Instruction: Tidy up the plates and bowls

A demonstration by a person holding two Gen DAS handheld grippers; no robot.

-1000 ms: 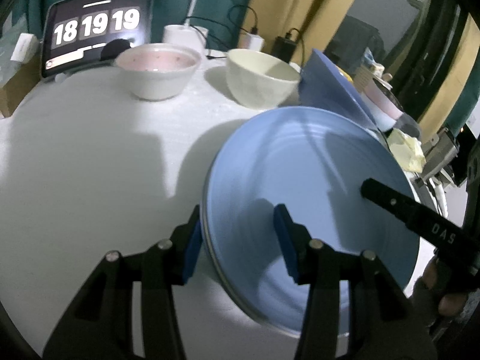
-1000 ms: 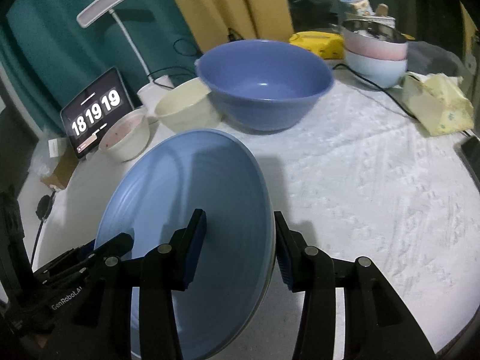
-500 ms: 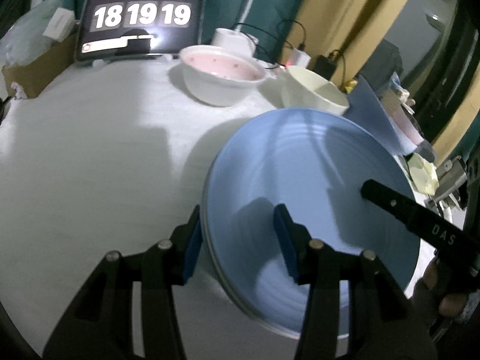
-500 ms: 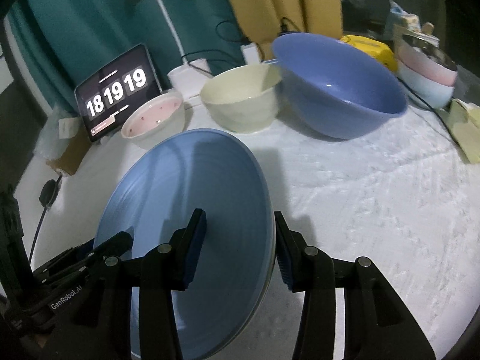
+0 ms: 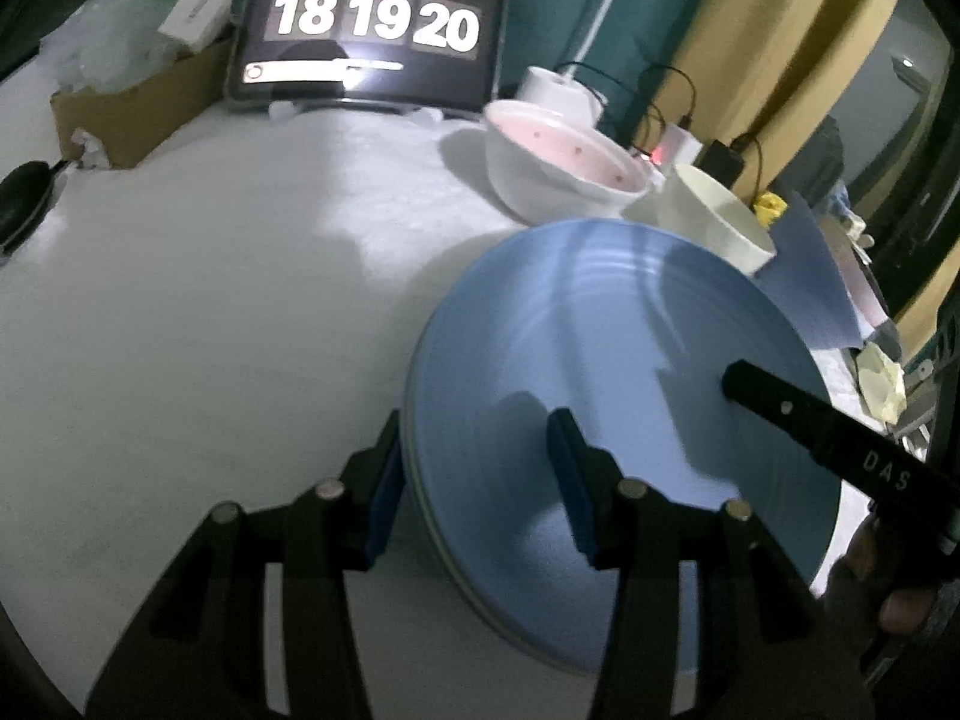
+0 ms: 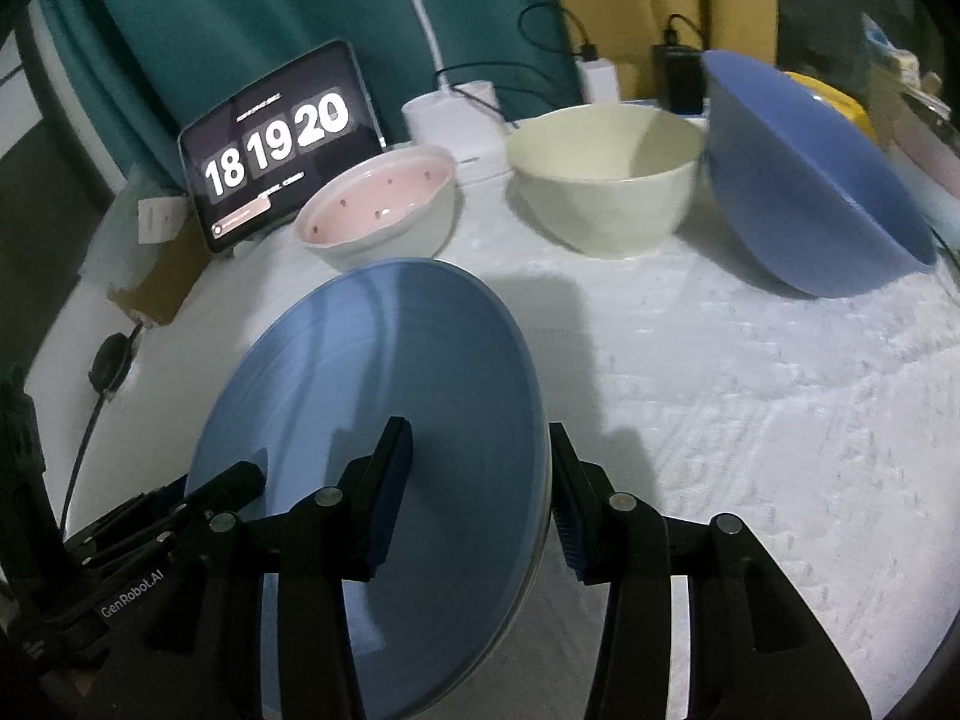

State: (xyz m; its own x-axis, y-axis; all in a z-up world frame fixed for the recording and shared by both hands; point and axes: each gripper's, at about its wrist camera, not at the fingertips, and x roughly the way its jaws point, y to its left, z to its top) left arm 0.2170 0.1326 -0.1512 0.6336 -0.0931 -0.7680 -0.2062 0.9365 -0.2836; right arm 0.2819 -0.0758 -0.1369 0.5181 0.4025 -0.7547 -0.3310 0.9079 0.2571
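A large light blue plate (image 5: 624, 372) (image 6: 384, 396) is held between both grippers above the white table. My left gripper (image 5: 474, 480) is shut on its left rim. My right gripper (image 6: 480, 480) is shut on its right rim. Behind it stand a pink-lined white bowl (image 6: 384, 210) (image 5: 558, 168), a cream bowl (image 6: 606, 174) (image 5: 714, 222) and a big blue bowl (image 6: 810, 180).
A tablet clock (image 5: 372, 30) (image 6: 276, 144) stands at the table's back. A cardboard box (image 5: 138, 102) sits at the back left. A white lamp base (image 6: 456, 120), chargers and cables lie behind the bowls. White textured cloth (image 6: 750, 390) covers the table.
Both grippers and the plate have moved left along the table. The tablet and pink bowl now sit closer to the centre of both views; the blue bowl has slid right.
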